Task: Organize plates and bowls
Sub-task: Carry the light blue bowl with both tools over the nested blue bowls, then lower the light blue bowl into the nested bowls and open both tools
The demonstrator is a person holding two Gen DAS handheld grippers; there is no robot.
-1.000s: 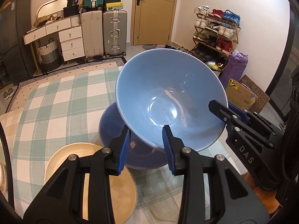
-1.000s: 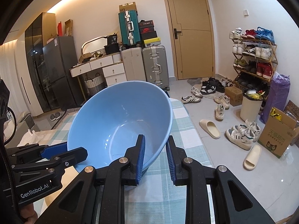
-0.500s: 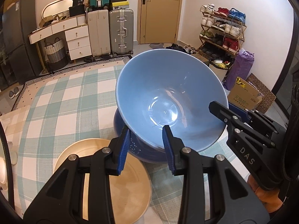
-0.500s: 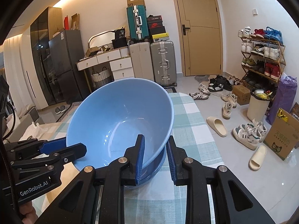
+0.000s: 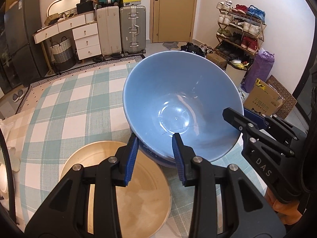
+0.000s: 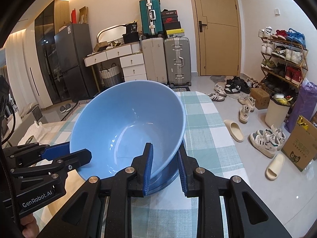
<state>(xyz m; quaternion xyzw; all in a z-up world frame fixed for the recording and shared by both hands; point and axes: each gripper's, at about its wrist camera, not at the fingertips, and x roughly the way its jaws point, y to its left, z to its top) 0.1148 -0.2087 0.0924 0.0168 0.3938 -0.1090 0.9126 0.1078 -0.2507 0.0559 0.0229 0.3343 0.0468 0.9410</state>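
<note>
A light blue bowl point(image 5: 178, 103) sits tilted inside a darker blue bowl point(image 5: 158, 159) on the checked tablecloth. My left gripper point(image 5: 155, 156) straddles the light bowl's near rim, one finger inside and one outside, with a gap on each side. My right gripper point(image 6: 164, 166) straddles the light blue bowl point(image 6: 128, 127) at its right rim, jaws apart, the darker blue bowl's point(image 6: 168, 173) edge between them. Each gripper shows in the other's view. A beige plate point(image 5: 126, 188) lies under my left gripper.
The table edge point(image 6: 223, 138) runs just right of the bowls, with shoes and slippers on the floor beyond. A white dish edge point(image 5: 4, 180) shows at far left. Suitcases, drawers and a shoe rack stand along the walls.
The light blue bowl has come down from above into the darker blue bowl. Both grippers' jaws have widened around its rim.
</note>
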